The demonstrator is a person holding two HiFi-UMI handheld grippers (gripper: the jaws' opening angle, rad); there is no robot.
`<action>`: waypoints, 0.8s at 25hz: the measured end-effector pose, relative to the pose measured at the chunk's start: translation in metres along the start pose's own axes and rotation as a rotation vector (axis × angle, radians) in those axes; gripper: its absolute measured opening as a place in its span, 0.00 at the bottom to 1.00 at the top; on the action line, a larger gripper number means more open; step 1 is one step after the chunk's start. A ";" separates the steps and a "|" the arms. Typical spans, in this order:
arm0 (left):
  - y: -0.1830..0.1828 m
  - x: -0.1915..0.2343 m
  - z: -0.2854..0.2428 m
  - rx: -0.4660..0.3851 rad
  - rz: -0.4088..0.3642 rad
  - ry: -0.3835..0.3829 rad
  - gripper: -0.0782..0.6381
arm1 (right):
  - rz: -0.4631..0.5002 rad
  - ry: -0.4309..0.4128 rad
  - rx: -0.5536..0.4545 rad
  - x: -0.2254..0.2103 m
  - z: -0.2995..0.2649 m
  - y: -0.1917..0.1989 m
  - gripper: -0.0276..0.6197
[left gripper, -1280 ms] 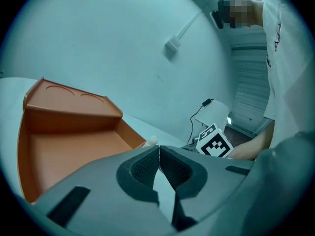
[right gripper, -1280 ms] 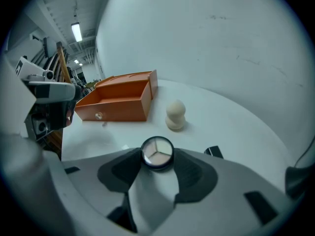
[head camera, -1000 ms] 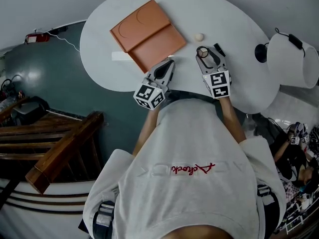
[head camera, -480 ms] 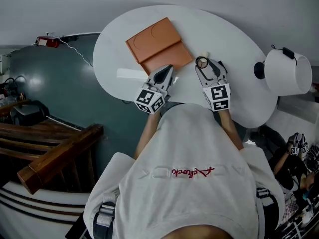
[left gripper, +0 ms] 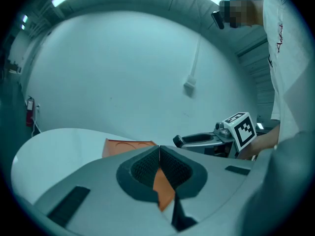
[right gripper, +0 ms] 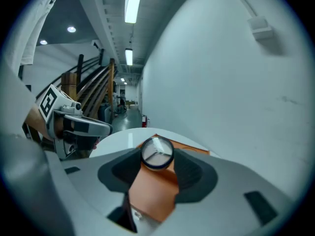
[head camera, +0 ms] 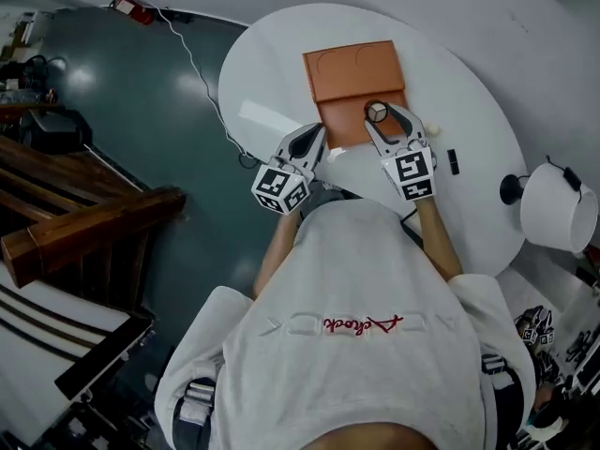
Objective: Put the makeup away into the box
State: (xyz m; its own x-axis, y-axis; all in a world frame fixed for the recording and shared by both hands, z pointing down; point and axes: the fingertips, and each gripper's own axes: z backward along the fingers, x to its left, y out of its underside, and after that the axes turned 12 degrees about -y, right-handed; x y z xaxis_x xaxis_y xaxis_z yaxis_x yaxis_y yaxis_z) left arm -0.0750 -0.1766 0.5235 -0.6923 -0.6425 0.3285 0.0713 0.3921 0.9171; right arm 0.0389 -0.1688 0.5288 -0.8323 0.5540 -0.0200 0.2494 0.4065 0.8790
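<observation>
White table (head camera: 272,73) carries orange box (head camera: 354,81), long axis pointing away; right gripper (head camera: 380,116) clamps round makeup jar (right gripper: 157,153), face up; left gripper (head camera: 316,133) closed, empty.

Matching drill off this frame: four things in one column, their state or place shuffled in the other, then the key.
Things
1. left gripper
2. right gripper
3. orange box
4. small black item

States or places
A. lies on the white table, to the right of the right gripper in the head view
B. jaws together, nothing between them
C. flat on the table, partly under the right gripper's tips
D. shut on the round pot

Pairs: 1-B, 2-D, 3-C, 4-A
</observation>
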 end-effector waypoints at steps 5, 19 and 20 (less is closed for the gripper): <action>-0.008 0.040 0.027 -0.027 0.031 -0.111 0.13 | 0.092 -0.115 0.017 0.019 -0.041 -0.026 0.39; 0.006 0.071 0.031 -0.003 0.099 -0.145 0.13 | 0.186 -0.342 0.231 0.047 -0.097 0.025 0.39; 0.008 0.071 0.029 0.002 0.103 -0.145 0.13 | 0.191 -0.363 0.253 0.046 -0.100 0.032 0.39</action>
State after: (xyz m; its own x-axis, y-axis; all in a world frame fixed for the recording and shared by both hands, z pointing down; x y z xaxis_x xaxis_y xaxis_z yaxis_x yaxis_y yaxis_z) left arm -0.1444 -0.2001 0.5477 -0.7781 -0.4971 0.3841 0.1455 0.4523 0.8799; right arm -0.0410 -0.2030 0.6041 -0.5444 0.8356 -0.0742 0.5313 0.4119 0.7403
